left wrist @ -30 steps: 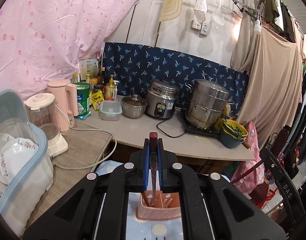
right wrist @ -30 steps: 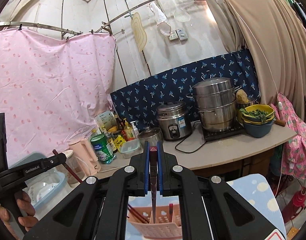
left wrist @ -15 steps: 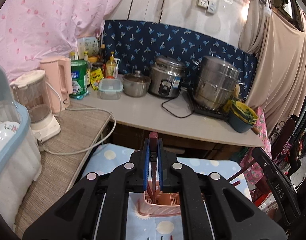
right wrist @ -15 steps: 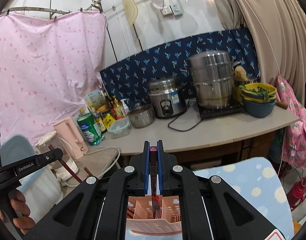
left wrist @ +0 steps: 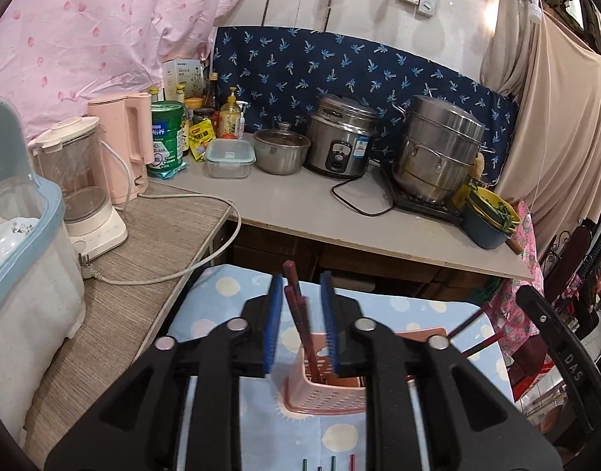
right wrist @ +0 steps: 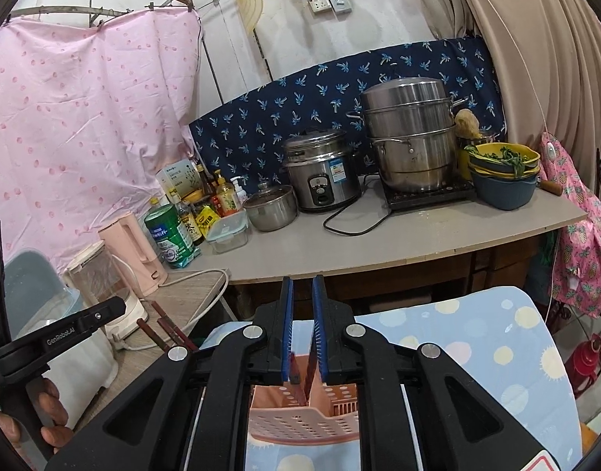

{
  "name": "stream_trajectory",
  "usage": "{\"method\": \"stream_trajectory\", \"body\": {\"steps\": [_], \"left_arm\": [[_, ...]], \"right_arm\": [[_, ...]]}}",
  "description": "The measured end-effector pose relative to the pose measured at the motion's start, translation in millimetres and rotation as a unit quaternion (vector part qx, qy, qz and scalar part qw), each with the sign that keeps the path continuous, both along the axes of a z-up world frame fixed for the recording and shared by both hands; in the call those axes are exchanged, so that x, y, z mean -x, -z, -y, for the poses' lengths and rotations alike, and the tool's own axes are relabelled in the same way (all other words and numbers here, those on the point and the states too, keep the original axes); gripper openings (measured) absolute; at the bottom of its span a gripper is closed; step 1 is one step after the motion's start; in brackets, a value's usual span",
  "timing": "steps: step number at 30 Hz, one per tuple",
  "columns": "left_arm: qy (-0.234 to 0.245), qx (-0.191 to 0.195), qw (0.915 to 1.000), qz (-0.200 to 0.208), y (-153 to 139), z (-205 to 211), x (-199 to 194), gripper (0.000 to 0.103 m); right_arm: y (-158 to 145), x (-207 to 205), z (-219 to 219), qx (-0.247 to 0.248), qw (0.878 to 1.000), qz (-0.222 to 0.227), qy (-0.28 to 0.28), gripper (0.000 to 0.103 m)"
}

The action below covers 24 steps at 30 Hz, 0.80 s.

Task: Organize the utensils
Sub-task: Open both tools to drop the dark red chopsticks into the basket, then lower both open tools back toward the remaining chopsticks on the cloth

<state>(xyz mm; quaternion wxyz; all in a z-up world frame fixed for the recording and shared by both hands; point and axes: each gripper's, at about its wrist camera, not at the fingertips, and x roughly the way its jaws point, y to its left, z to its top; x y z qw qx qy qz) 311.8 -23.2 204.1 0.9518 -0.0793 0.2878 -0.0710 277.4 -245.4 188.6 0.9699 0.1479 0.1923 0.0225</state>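
A pink slotted utensil basket (left wrist: 328,396) stands on a blue sun-patterned cloth (left wrist: 218,294). Two dark red chopsticks (left wrist: 296,310) lean upright in it, between the blue pads (left wrist: 275,314) of my left gripper (left wrist: 302,286). Its jaws are opening and the pads stand clear of the sticks. My right gripper (right wrist: 301,286) hangs over the same basket (right wrist: 300,424). Its jaws are opening too, and a dark red chopstick (right wrist: 306,376) stands in the basket just below the pads, untouched. Several more chopstick tips (left wrist: 328,463) lie on the cloth at the near edge.
A kitchen counter (left wrist: 300,204) behind the cloth carries a rice cooker (left wrist: 339,141), a steamer pot (left wrist: 438,153), bowls of greens (left wrist: 492,216), bottles and a pink kettle (left wrist: 124,145). A blender (left wrist: 84,180) and a lidded dish bin (left wrist: 22,255) sit left. A hand (right wrist: 53,424) holds the left gripper.
Both grippers have sunk toward the basket. Each was shut on a chopstick; now both pairs of jaws have parted, and the right one's chopstick has dropped into the basket.
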Motion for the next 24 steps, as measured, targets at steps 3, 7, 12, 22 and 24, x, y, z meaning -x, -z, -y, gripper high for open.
{"method": "stream_trajectory", "body": {"steps": [3,7,12,22,24], "left_arm": [[-0.003,-0.002,1.0000,0.001,0.7,-3.1,11.3,0.023],[-0.008,-0.006,0.9999,-0.009,6.7,-7.7,24.6,0.024],[-0.013,-0.015,0.9997,-0.018,18.9,-13.6,45.9,0.024],[-0.019,-0.067,0.9974,-0.021,46.4,-9.8,94.0,0.027],[-0.019,-0.068,0.9971,-0.028,54.4,-10.8,101.4,0.030]], "right_arm": [[-5.7,13.7,-1.1,0.001,1.000,0.009,-0.002,0.016],[-6.5,35.1,-3.6,-0.003,1.000,0.014,-0.009,0.020],[4.2,63.7,-15.3,0.015,1.000,0.006,-0.017,0.023],[43.6,121.0,-44.6,0.043,0.998,-0.015,-0.031,0.034],[54.8,132.0,-50.6,0.048,0.998,-0.025,-0.034,0.034]]}}
